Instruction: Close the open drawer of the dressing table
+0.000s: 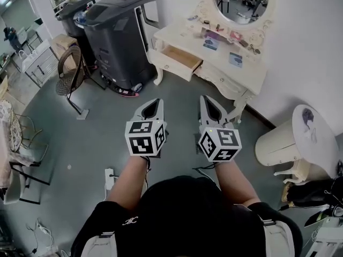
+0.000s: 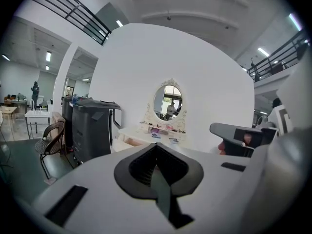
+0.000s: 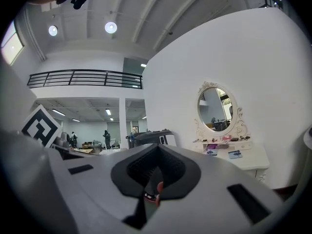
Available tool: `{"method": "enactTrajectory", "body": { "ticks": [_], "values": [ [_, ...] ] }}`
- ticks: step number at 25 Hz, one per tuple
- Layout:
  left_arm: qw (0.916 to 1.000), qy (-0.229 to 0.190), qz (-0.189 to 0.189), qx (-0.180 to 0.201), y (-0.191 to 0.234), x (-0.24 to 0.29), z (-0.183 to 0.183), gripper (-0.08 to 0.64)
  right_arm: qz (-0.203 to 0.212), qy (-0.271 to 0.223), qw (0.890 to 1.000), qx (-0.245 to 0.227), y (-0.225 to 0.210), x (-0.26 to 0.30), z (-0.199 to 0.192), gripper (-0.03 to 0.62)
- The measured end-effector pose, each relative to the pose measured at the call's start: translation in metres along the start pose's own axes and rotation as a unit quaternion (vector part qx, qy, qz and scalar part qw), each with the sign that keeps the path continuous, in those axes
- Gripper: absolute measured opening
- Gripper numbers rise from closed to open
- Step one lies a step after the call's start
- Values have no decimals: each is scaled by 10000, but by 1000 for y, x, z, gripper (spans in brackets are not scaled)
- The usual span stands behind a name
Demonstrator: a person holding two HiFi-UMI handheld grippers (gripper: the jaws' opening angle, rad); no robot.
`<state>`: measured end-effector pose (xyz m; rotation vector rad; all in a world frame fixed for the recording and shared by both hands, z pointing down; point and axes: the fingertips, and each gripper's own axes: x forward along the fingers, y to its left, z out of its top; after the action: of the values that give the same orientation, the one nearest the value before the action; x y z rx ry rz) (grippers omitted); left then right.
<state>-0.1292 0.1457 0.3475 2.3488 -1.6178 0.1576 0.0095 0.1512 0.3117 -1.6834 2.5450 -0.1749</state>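
Note:
The cream dressing table with an oval mirror stands against the white wall, some way ahead of me. Its left drawer is pulled out, showing the wooden inside. In the head view both grippers hang over the grey floor, well short of the table. My left gripper is shut with nothing in it, and my right gripper beside it also looks shut and empty. The left gripper view shows the table and mirror beyond the closed jaws. In the right gripper view the table lies to the right.
A large black wheeled machine stands left of the open drawer, with a wicker chair beside it. A round cream side table is at the right. A power strip lies on the floor near my left arm.

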Motion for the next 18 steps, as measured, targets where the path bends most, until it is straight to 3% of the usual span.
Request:
{"method": "enactTrajectory", "body": {
  "ticks": [8,18],
  "values": [
    [9998,102,-150,44,10,-4,-9,5,-273,171,9994,-161,10,-1,-12,9],
    [9997,243,-39,40,21,44,-14,5,-325,183,9993,5,-25,42,-23,9]
  ]
}}
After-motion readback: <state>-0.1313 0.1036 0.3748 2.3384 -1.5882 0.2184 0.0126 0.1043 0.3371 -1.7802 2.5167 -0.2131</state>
